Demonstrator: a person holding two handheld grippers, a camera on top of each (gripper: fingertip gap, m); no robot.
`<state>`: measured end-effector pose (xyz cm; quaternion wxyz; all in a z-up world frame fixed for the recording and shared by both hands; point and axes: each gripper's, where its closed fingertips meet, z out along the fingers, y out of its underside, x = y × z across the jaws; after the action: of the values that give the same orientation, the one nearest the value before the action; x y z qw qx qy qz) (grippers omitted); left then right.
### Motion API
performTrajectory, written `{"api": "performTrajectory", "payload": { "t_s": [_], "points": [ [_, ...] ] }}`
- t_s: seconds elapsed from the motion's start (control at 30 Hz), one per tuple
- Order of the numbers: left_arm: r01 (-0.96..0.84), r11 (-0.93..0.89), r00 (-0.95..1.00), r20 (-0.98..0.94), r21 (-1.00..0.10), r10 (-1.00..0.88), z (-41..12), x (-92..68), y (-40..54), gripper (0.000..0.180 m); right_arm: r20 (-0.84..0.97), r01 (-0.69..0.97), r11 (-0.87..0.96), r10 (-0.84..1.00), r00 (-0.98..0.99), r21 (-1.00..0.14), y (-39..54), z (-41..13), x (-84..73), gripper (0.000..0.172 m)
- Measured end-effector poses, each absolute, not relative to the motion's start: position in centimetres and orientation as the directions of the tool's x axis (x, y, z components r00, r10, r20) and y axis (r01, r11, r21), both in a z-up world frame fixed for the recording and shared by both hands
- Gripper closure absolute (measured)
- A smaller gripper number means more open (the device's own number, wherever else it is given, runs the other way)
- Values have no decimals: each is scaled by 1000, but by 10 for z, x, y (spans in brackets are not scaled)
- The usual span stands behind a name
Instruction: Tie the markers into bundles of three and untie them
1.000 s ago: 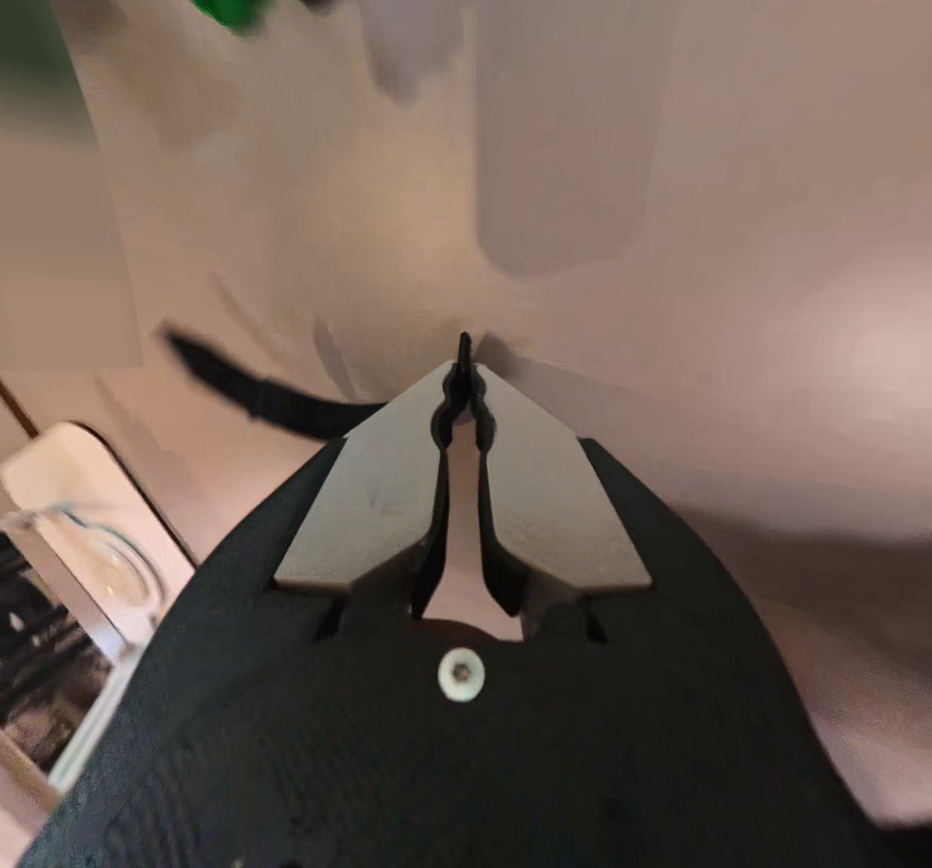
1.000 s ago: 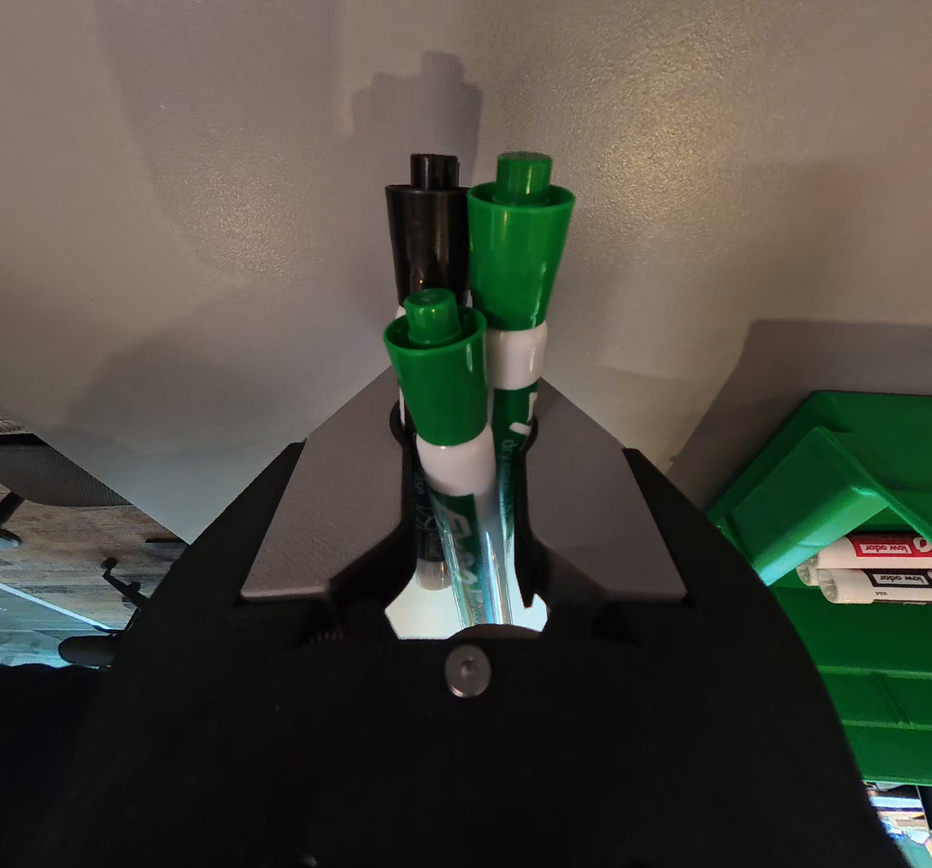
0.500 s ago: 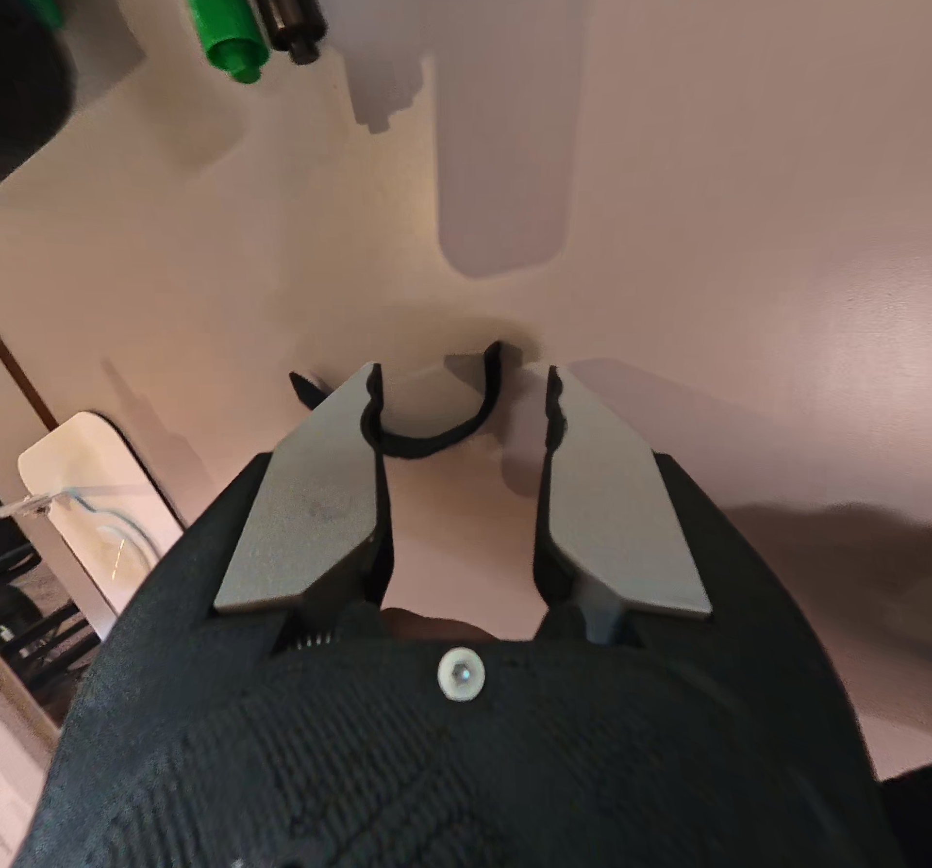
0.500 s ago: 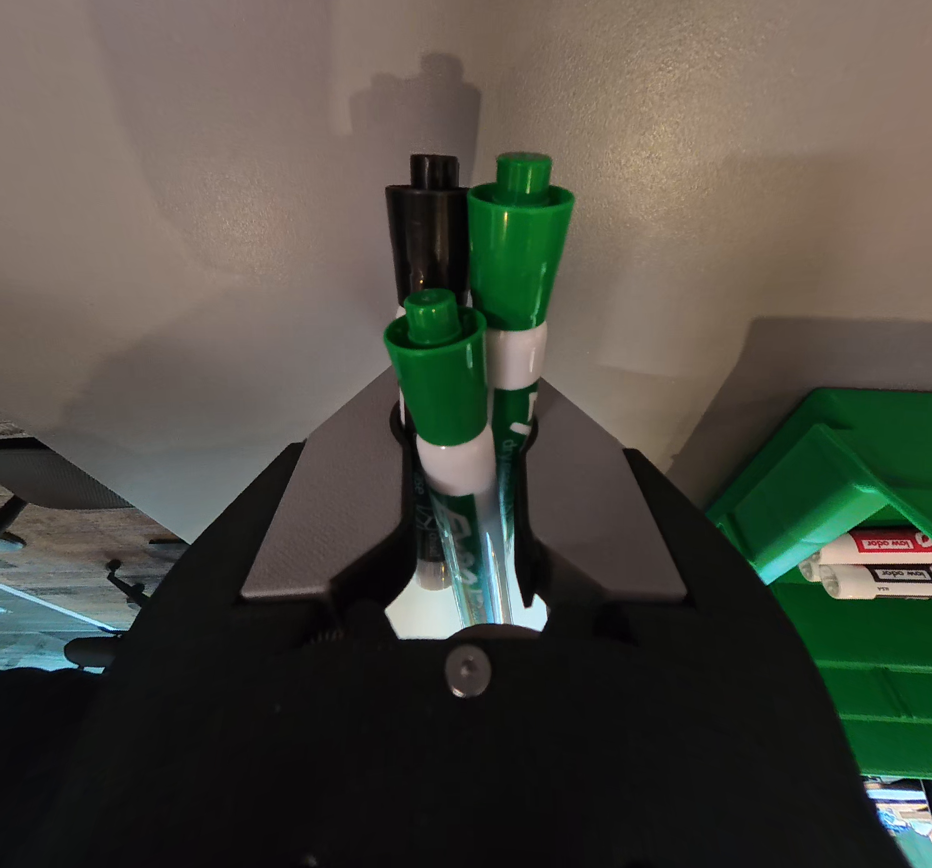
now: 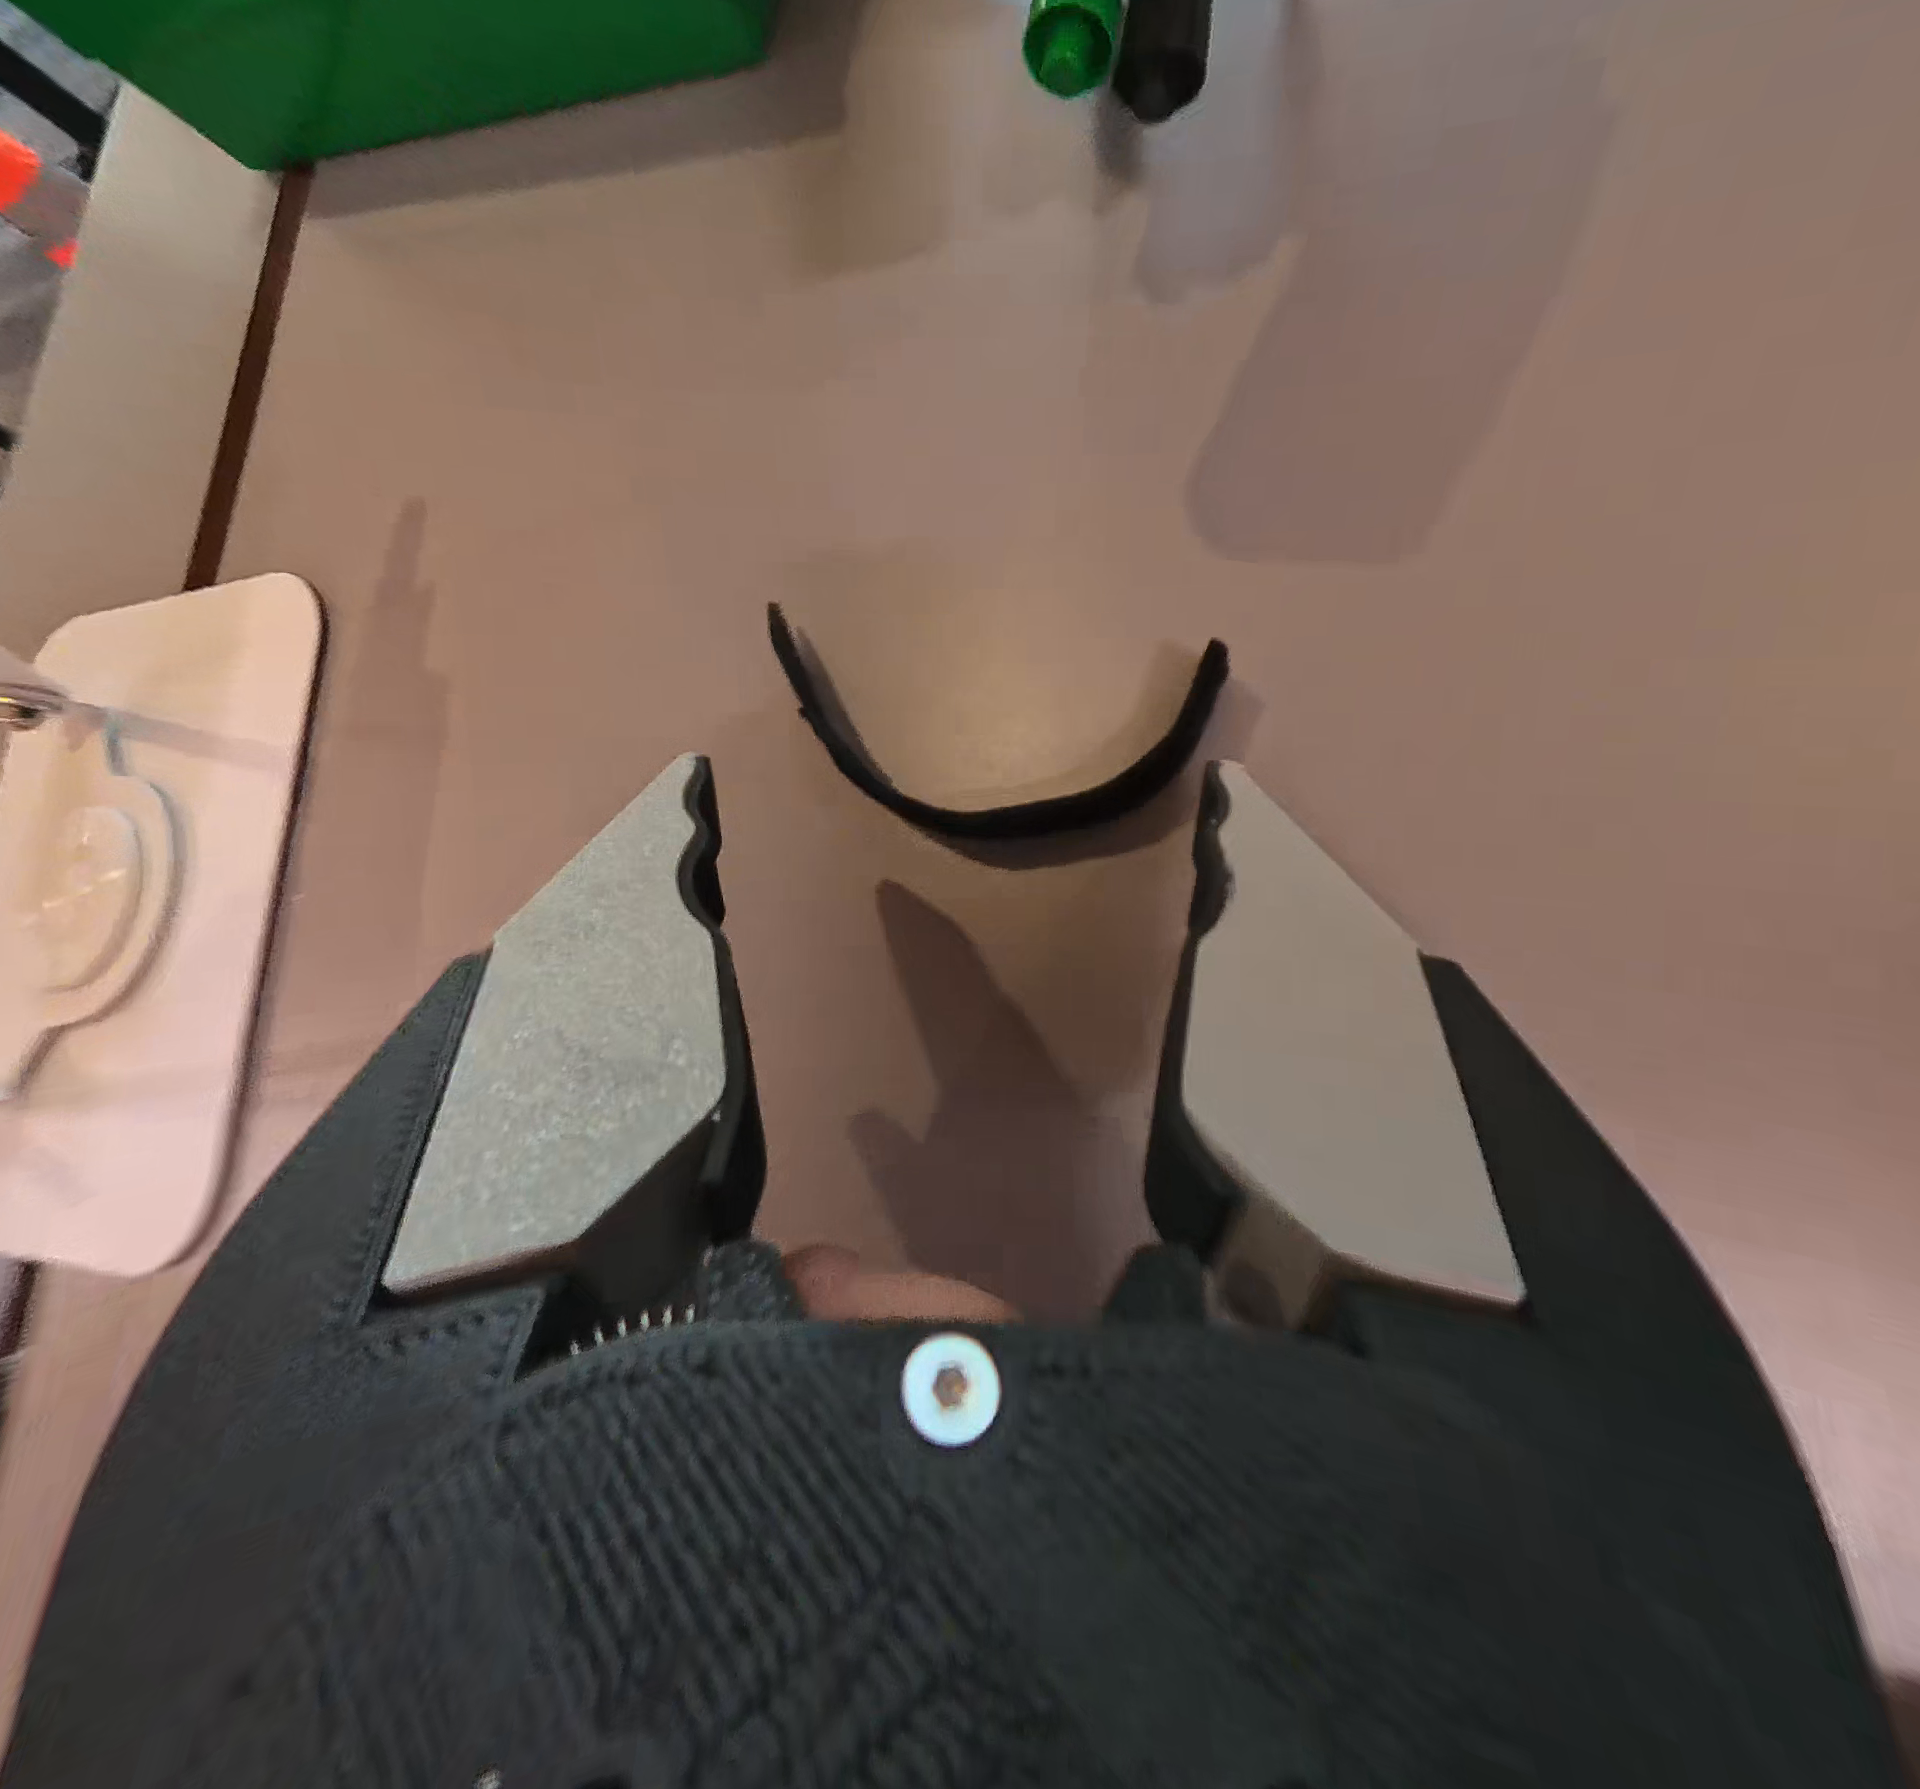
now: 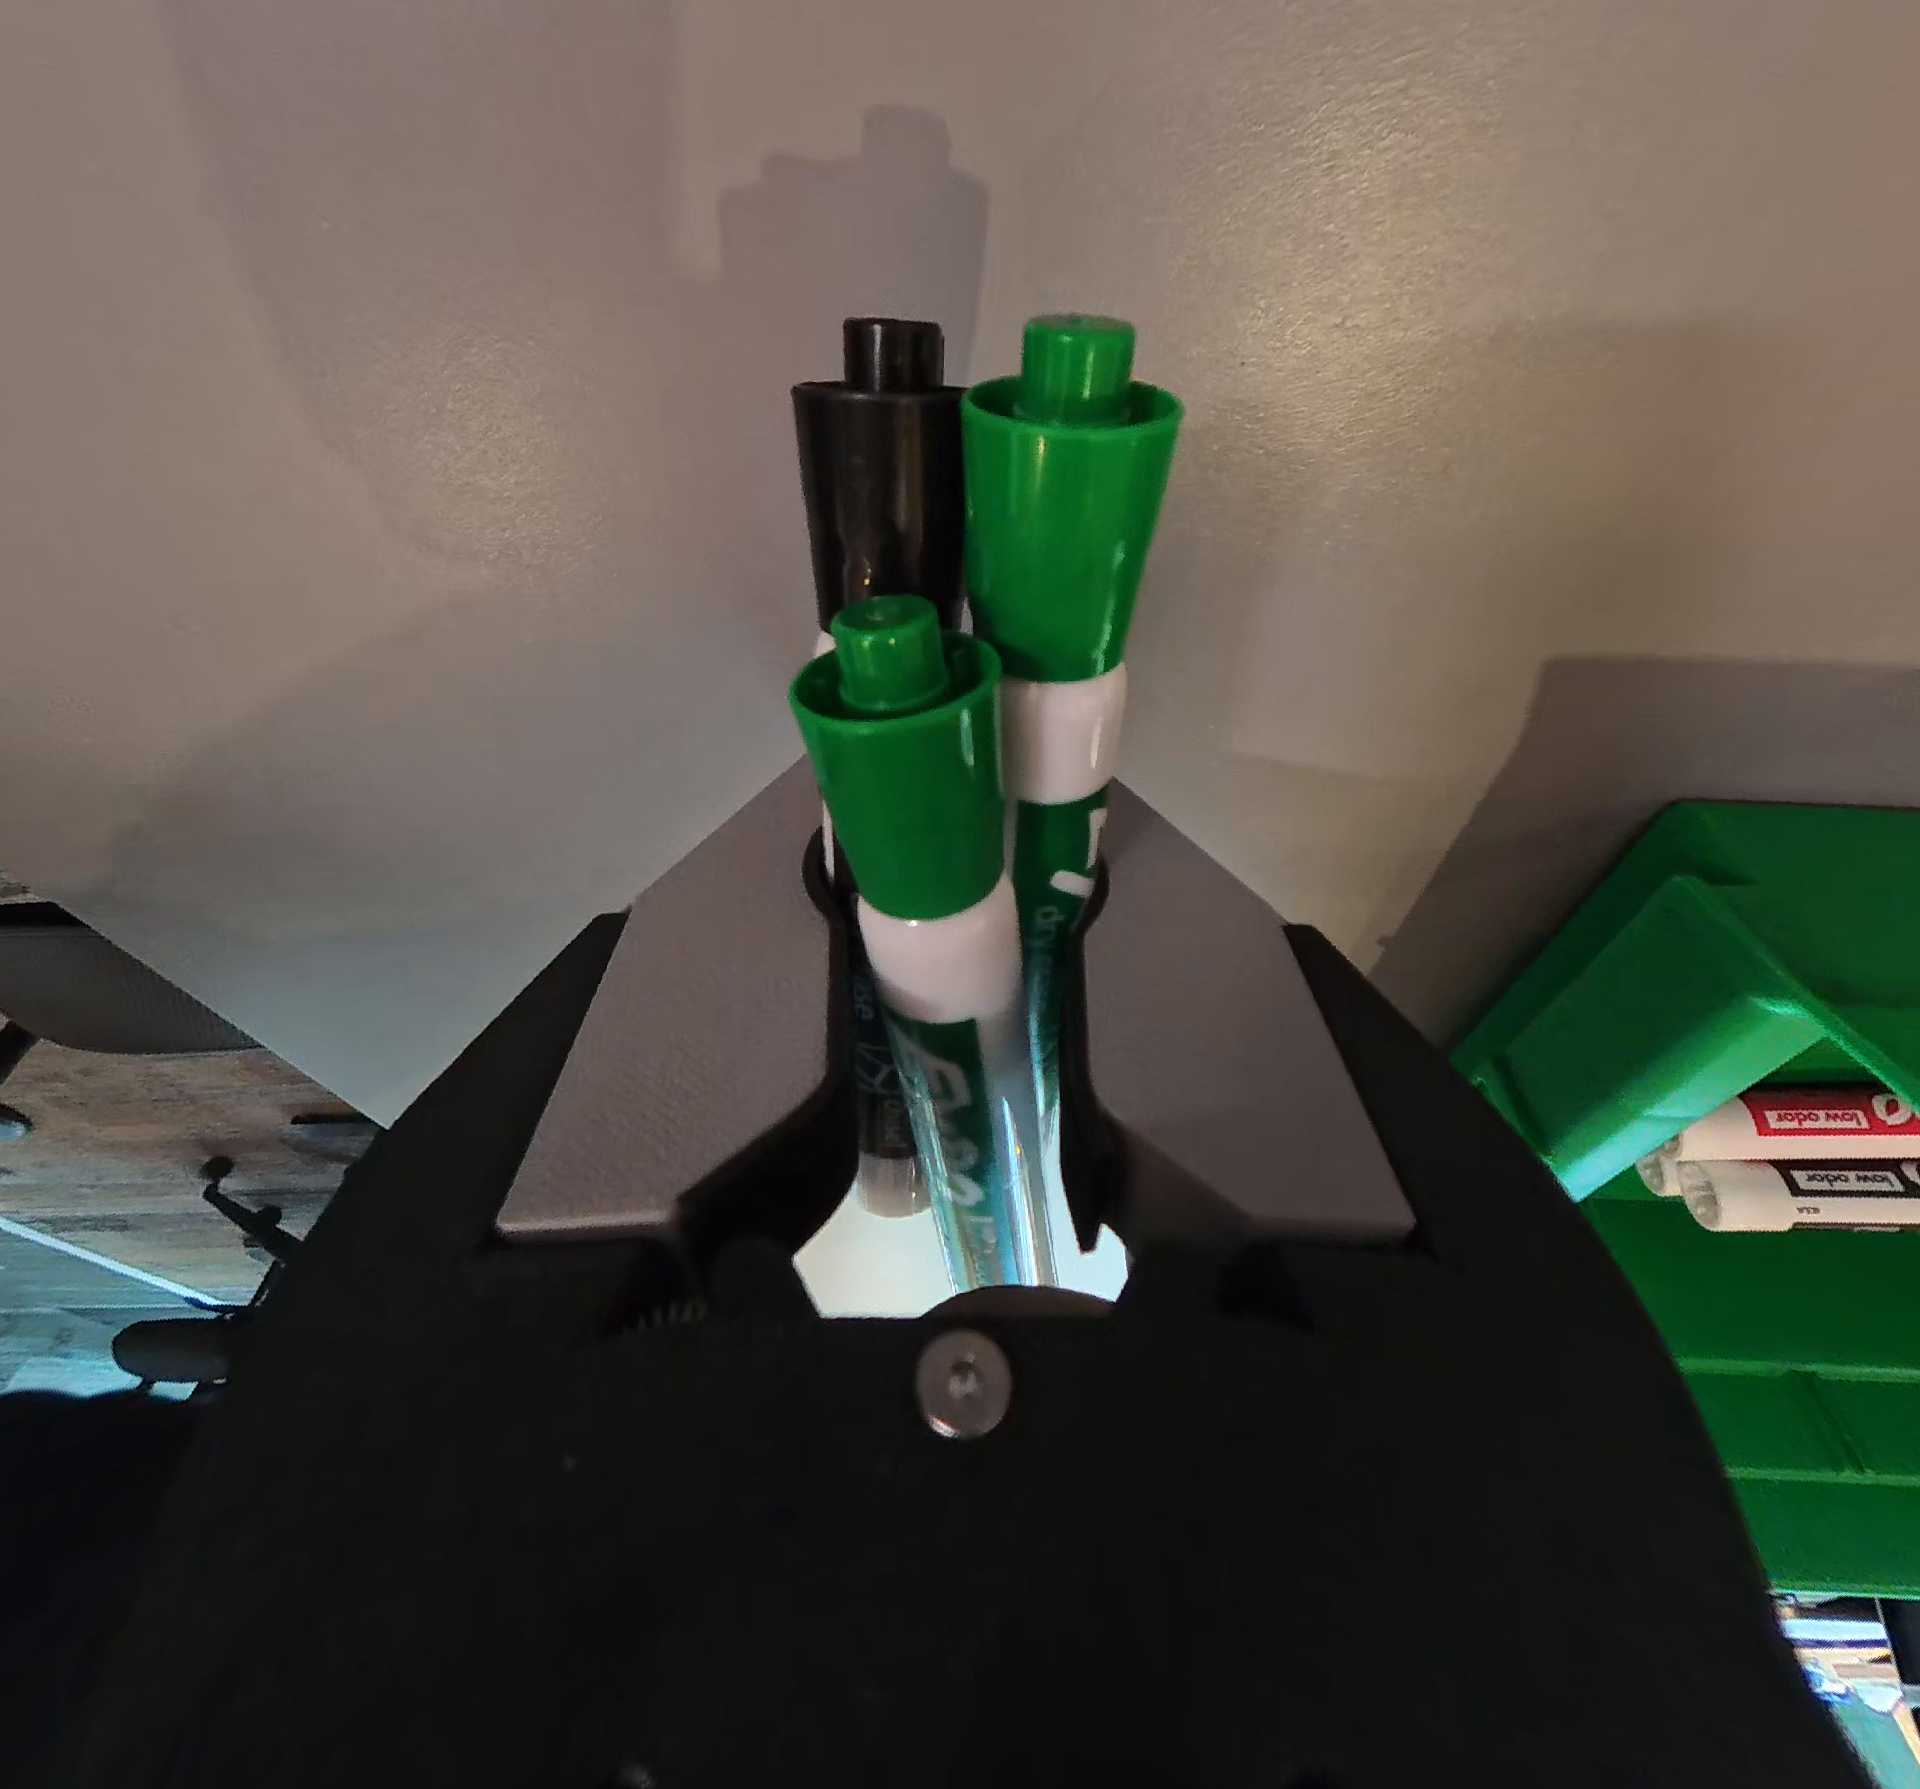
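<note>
Nearest to me, my right gripper [image 6: 961,882] is clamped on three markers [image 6: 940,804], two green-capped and one black-capped, its pads pressed against their barrels with the caps sticking out past the fingertips over the pale table [image 6: 416,389]. My left gripper [image 5: 956,804] hangs wide open with nothing between its fingers, and just beyond its tips a black strap [image 5: 997,794] lies curled in a U on the table. Farther off sits a green bin [image 5: 395,4], with more markers visible in it from the right wrist view.
</note>
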<state>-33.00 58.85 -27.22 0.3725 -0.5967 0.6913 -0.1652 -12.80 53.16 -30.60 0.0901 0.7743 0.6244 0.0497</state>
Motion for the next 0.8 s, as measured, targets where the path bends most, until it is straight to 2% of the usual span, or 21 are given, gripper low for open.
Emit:
{"api": "performTrajectory", "payload": {
  "t_s": [0.03, 0.23, 0.53, 0.63, 0.8],
  "points": [
    [-681, 211, -1, -287, -701, -958, -275, -328, 588, 90, -37, 958, -205, 976, 216, 199, 532, -306, -128, 136],
    [-689, 102, 15, -155, -718, -988, -297, -325, 592, 89, -41, 958, -214, 973, 225, 191, 532, -306, -129, 136],
    [-669, 67, 21, -109, -740, -994, -299, -319, 594, 89, -39, 956, -207, 975, 220, 208, 532, -306, -129, 135],
    [-666, 73, 13, -109, -742, -994, -299, -314, 593, 100, -39, 957, -210, 974, 222, 200, 532, -306, -129, 135],
    [-667, 60, 20, -99, -742, -995, -299, -311, 593, 105, -37, 959, -215, 974, 226, 187, 532, -306, -129, 136]
  ]
}}
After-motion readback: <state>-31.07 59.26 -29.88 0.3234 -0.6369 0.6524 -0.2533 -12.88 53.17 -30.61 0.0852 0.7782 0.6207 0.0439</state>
